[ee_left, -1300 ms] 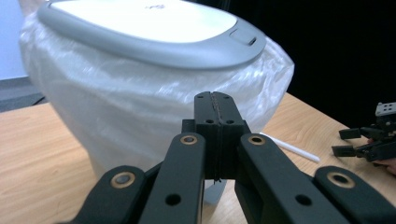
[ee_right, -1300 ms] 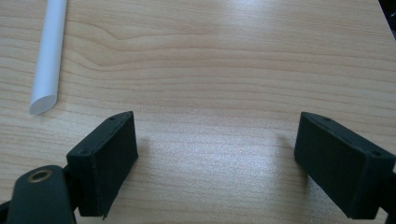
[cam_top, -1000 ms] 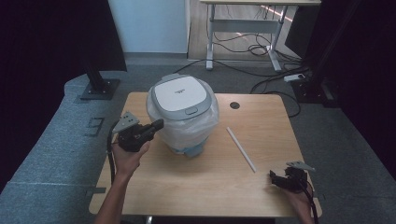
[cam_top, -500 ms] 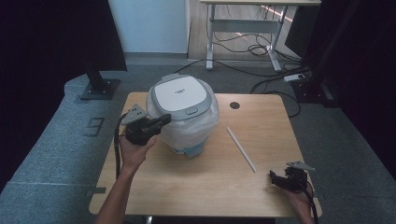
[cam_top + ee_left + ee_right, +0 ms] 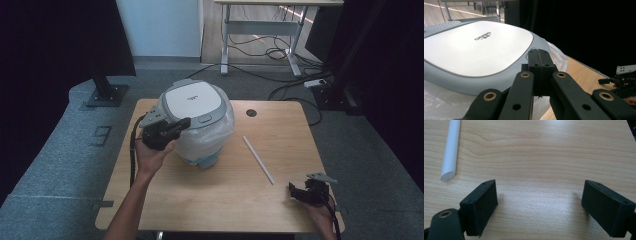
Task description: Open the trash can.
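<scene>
- My left tongs (image 5: 184, 123) are up at the near-left side of the rice cooker (image 5: 195, 102); jaws pressed flat together, nothing between them.
- In the left gripper view the closed tips (image 5: 539, 60) sit just over the grey rim of the cooker's lid (image 5: 474, 47), at the edge of its white top panel. I cannot tell whether they touch the lid or hover just above it.
- The lid is down. Small dark lettering is printed on the white panel, too small to read with confidence.
- The cooker stands on the back-left part of the wooden surface (image 5: 225, 195). Its body is wrapped in a clear plastic bag (image 5: 220, 135), bunched around the sides below the lid.
- My left hand (image 5: 150, 155) grips the left tongs from underneath, forearm coming in from the bottom edge; the black cable loops down beside the wrist.
- My right tongs (image 5: 295, 190) rest low at the near-right corner of the surface, well apart from the cooker. Jaws spread wide, holding nothing.
- In the right gripper view bare wood lies between the two black pads (image 5: 482, 205).
- A white straw (image 5: 258, 160) lies flat on the surface to the right of the cooker, running diagonally toward the near-right. Its near end (image 5: 449, 152) lies just ahead and to the left of my right tongs, not touching them.
- A round cable hole (image 5: 251, 113) is cut in the surface near the far edge, right of the cooker.
</scene>
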Motion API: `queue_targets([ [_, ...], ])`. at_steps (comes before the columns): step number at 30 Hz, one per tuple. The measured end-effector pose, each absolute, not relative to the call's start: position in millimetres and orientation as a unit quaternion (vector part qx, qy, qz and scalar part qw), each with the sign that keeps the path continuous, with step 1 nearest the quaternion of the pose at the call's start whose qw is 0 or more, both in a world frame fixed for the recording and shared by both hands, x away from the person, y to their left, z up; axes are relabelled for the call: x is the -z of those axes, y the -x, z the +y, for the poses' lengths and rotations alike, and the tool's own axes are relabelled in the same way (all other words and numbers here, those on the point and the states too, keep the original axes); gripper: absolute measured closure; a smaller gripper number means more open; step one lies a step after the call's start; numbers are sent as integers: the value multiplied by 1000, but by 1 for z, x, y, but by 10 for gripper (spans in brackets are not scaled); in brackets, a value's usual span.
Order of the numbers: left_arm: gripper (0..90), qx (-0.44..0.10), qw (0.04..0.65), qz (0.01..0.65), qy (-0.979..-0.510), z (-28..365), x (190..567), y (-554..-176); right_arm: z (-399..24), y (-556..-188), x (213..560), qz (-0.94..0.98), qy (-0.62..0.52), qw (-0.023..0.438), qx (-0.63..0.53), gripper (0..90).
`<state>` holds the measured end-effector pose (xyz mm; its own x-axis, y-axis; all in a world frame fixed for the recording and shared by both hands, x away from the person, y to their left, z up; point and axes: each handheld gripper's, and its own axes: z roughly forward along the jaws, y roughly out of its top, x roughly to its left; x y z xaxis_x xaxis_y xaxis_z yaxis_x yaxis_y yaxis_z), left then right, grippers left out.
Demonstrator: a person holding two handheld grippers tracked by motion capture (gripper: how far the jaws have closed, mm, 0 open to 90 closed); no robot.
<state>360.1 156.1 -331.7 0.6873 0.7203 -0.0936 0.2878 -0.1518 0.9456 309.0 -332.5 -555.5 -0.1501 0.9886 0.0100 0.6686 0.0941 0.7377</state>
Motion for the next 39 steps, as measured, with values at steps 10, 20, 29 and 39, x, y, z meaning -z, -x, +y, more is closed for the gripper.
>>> queue_targets([
  [10, 900, -187, 554, 340, -737, 145, 331, -368, -333, -309, 555, 693, -598, 259, -309, 129],
  [20, 900, -185, 550, 339, -741, 133, 330, -376, -333, -309, 556, 693, -598, 259, -309, 129],
  [29, 900, -183, 541, 341, -747, 122, 333, -386, -332, -309, 555, 693, -598, 259, -308, 130],
  [39, 900, -180, 532, 352, -749, 116, 338, -396, -332, -309, 555, 693, -598, 259, -309, 130],
])
